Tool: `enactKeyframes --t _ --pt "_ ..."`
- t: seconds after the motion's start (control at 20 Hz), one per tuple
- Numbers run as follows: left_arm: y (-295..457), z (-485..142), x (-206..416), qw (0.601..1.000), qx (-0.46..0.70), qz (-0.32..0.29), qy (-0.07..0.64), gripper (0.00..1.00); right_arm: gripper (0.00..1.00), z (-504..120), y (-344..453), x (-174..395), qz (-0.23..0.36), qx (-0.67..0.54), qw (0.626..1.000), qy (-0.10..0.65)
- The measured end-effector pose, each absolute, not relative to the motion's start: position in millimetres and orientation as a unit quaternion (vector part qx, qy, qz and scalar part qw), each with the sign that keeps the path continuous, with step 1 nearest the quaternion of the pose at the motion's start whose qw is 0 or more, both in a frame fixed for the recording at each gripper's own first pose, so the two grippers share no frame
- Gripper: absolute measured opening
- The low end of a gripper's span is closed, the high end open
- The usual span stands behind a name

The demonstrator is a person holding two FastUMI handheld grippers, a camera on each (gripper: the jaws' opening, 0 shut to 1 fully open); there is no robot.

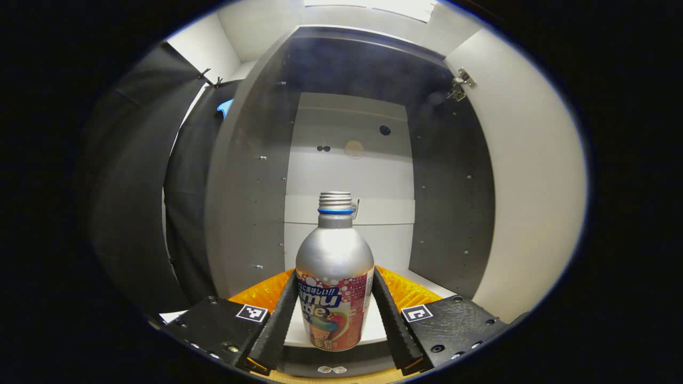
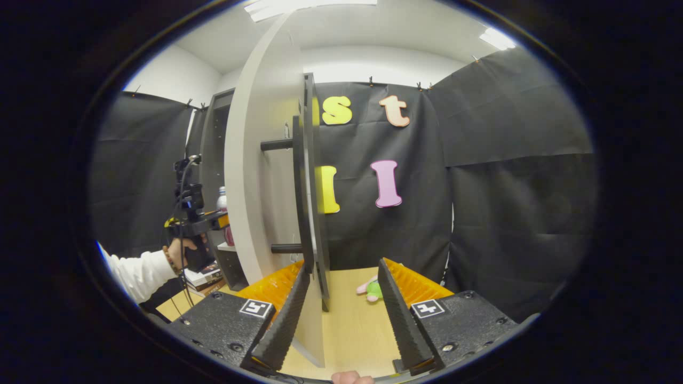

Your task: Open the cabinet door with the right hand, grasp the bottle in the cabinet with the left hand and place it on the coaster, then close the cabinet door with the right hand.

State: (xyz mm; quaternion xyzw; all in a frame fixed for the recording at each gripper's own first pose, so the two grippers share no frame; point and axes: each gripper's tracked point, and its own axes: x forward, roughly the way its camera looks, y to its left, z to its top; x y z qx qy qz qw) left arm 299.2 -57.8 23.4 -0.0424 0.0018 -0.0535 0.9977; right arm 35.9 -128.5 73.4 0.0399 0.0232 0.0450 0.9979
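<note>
A silver bottle with a colourful label and a bare threaded neck stands upright on the white shelf inside the open cabinet. My left gripper has both fingertips pressed against the bottle's sides. In the right gripper view, the left gripper reaches into the cabinet with the bottle at its tips. The white cabinet door is swung open, edge-on to me. Its vertical black handle hangs between the fingers of my right gripper, close to the left finger. That gripper is open.
The open door stands to the right of the cabinet mouth, with its hinge up high. A pink and green toy lies on the wooden table. Books are stacked below the cabinet. A white-sleeved arm holds the left gripper.
</note>
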Motion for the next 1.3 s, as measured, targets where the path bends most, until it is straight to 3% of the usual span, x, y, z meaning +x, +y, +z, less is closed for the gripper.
enactKeyframes --t 0.35,0.7,1.0,1.3 --pt "-18.4 -11.0 201.8 0.999 -0.028 -0.033 0.002 0.76 0.81 75.5 -128.2 37.1 0.047 0.042 0.998 0.017" --pt "23.2 -115.2 118.4 0.999 0.005 0.042 0.021 0.76 0.81 76.0 -129.1 35.7 0.043 0.038 0.998 0.017" --pt "25.7 -220.6 74.2 0.994 0.005 0.092 0.063 0.76 0.81 75.7 -130.8 33.0 0.034 0.036 0.999 0.022" --pt "25.2 -274.0 66.8 0.991 -0.004 0.104 0.089 0.76 0.81 74.3 -131.5 30.3 0.026 0.027 0.999 0.028"
